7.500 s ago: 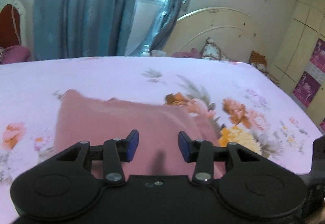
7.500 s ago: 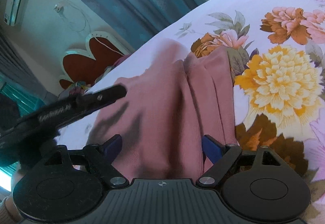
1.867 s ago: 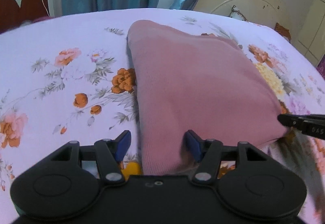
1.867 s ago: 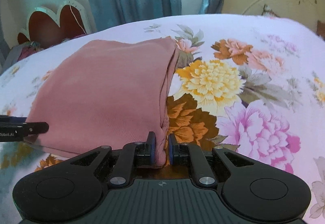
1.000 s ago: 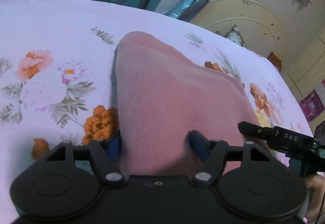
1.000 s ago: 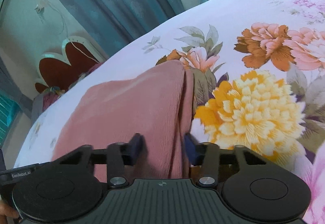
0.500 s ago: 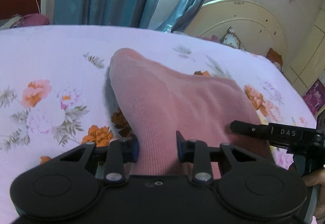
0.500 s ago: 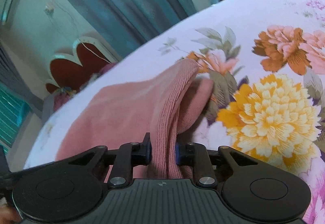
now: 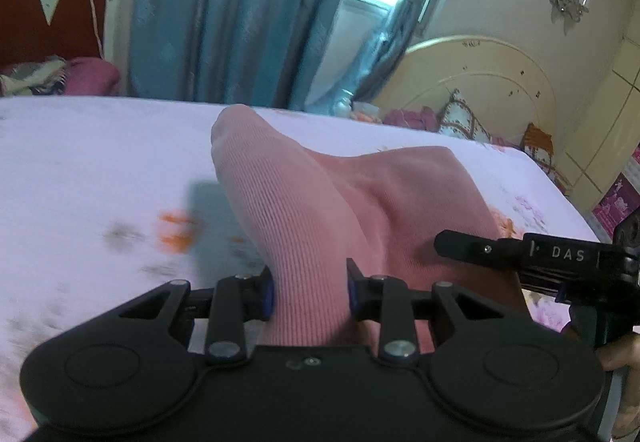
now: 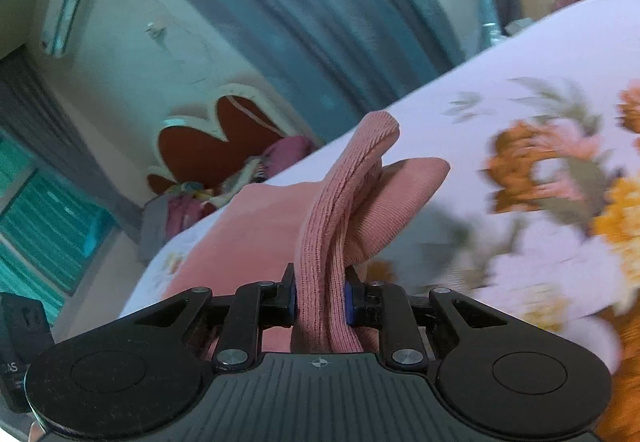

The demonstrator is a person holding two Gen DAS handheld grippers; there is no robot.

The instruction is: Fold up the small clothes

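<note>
Pink ribbed cloth (image 9: 304,226) is lifted up off the flowery bed sheet (image 9: 100,169), pinched at two spots. The left tongs (image 9: 309,290) are clamped on one thick fold. The right tongs (image 10: 320,300) are clamped on a bunched edge of the cloth (image 10: 320,226). Only the left view shows the right tool (image 9: 520,254) reaching in from the side, and the cream headboard (image 9: 480,81). Only the right view shows the air conditioner (image 10: 68,9) high on the wall. Both show blue curtains (image 9: 240,9).
</note>
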